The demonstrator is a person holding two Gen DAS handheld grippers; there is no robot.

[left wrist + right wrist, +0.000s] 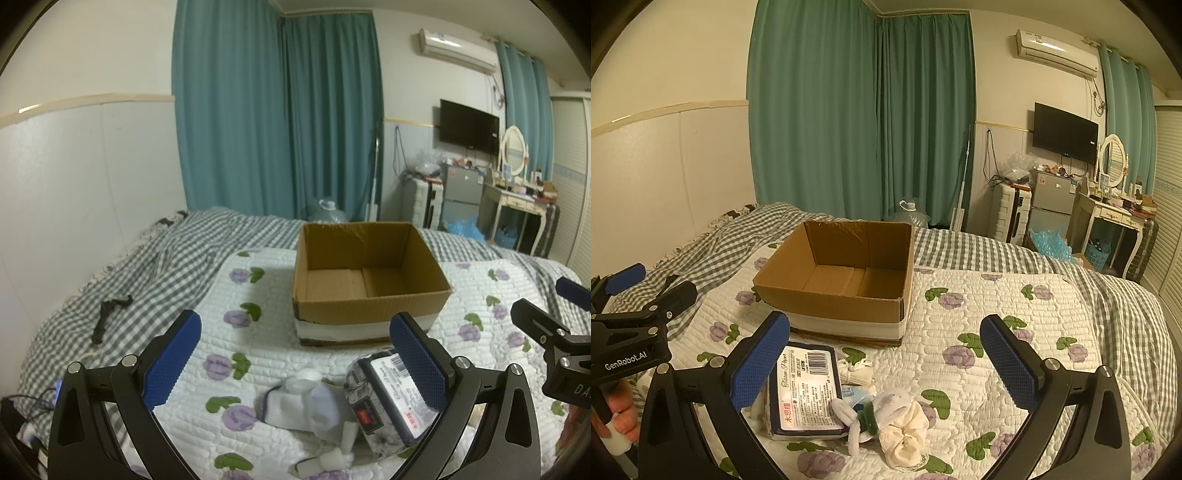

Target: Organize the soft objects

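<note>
An open, empty cardboard box (369, 291) (834, 295) stands on a white quilt with purple flowers. In front of it lies a small pile: a tissue pack (391, 402) (803, 391), a white sock (314, 402), a rolled cloth (855, 371), a white pipe-cleaner toy (871, 410) and a cream scrunchie (908, 432). My left gripper (295, 365) is open above the sock and tissue pack. My right gripper (886, 365) is open above the toy and scrunchie. Neither holds anything.
The quilt (1015, 332) lies on a grey checked bedspread (155, 266). A dark strap (110, 314) lies on it at left. A wall runs along the left. Teal curtains, a fridge and a dressing table (1115, 218) stand beyond the bed.
</note>
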